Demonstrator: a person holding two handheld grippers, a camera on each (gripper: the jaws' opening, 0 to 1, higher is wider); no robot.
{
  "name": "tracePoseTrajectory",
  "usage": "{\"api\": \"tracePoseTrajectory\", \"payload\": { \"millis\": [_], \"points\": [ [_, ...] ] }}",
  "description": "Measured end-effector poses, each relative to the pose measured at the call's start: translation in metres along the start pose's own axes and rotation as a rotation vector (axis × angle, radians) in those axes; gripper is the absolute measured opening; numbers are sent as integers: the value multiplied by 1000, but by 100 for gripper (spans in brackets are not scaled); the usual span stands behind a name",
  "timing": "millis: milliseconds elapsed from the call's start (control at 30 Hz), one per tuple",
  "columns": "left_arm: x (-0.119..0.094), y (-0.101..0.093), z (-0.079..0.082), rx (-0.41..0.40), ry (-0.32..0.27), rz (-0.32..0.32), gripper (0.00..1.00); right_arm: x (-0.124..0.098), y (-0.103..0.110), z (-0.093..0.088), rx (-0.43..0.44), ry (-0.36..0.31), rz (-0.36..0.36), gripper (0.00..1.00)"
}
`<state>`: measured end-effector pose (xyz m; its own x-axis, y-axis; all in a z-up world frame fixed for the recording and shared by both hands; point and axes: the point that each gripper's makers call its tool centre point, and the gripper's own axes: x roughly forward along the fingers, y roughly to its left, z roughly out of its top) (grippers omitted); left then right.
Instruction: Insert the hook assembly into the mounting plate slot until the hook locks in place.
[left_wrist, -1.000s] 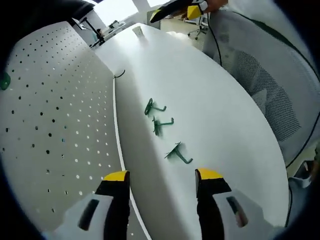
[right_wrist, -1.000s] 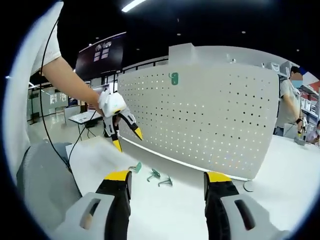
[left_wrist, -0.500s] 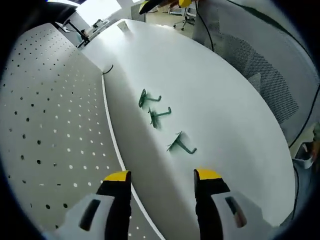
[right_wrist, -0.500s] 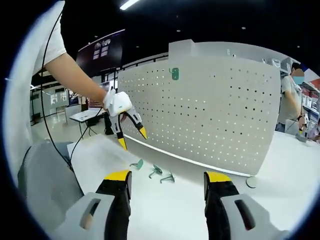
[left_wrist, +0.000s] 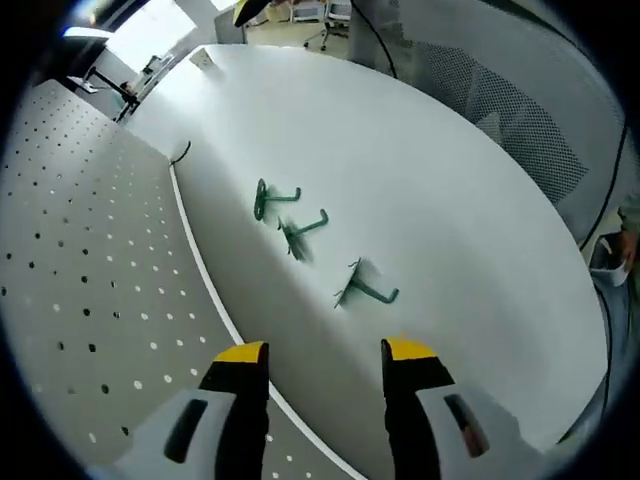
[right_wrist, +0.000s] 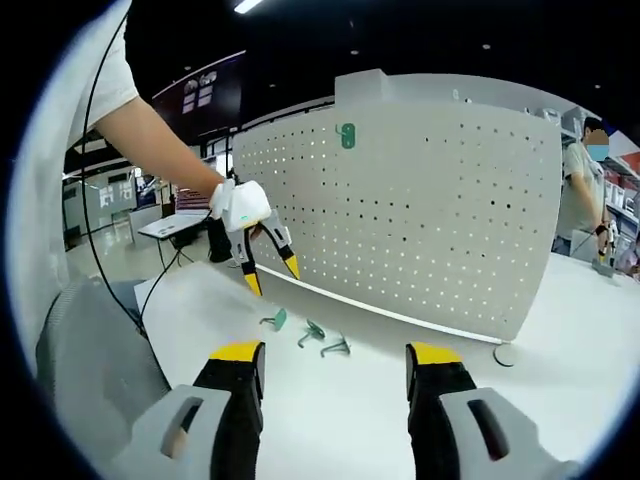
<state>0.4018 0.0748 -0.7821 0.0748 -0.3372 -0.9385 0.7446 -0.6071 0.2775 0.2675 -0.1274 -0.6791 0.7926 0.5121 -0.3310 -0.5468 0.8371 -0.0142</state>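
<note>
Three hooks (right_wrist: 308, 335) lie in a short row on the table (right_wrist: 350, 420), just before the foot of the pegboard (right_wrist: 420, 230), which stands upright along the far side. One more hook (right_wrist: 346, 136) sits high on the board. My left gripper (right_wrist: 270, 274) hangs above the left end of the row; my right gripper (right_wrist: 335, 357) is nearer, the hooks between its jaws and the board. A person (right_wrist: 582, 200) stands far right

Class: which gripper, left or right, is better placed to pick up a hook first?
Left. The left gripper hangs open just above the three green hooks on the table; the right gripper sits farther back.
</note>
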Motion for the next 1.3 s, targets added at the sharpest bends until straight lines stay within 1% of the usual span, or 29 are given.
{"api": "tracePoseTrajectory", "payload": {
  "millis": [133,233,367,433,533,600,733,867,1033,1300],
  "points": [
    [4,7,1,14,4,1,42,0,0,-2,4,8,3,54],
    [7,7,5,53,0,-12,40,1,1,-3,1,17,10,54],
    [13,7,6,81,6,-31,38,1,2,-4,-1,18,11,54],
    [15,6,9,98,0,-45,37,1,1,-4,1,18,9,54],
    [19,6,12,157,4,-57,36,0,1,-4,5,17,7,54],
    [21,5,15,144,-7,-67,34,0,0,-4,4,15,2,53],
    [27,2,17,178,-7,-88,30,0,-1,-4,9,12,1,53],
    [30,3,20,182,-14,-93,26,0,-1,-4,10,11,-1,53],
    [33,1,24,188,-25,-115,22,-1,-2,-4,12,12,-4,52],
    [38,-4,23,191,-25,-139,20,-1,-3,-4,17,10,-6,52]
  ]
}}
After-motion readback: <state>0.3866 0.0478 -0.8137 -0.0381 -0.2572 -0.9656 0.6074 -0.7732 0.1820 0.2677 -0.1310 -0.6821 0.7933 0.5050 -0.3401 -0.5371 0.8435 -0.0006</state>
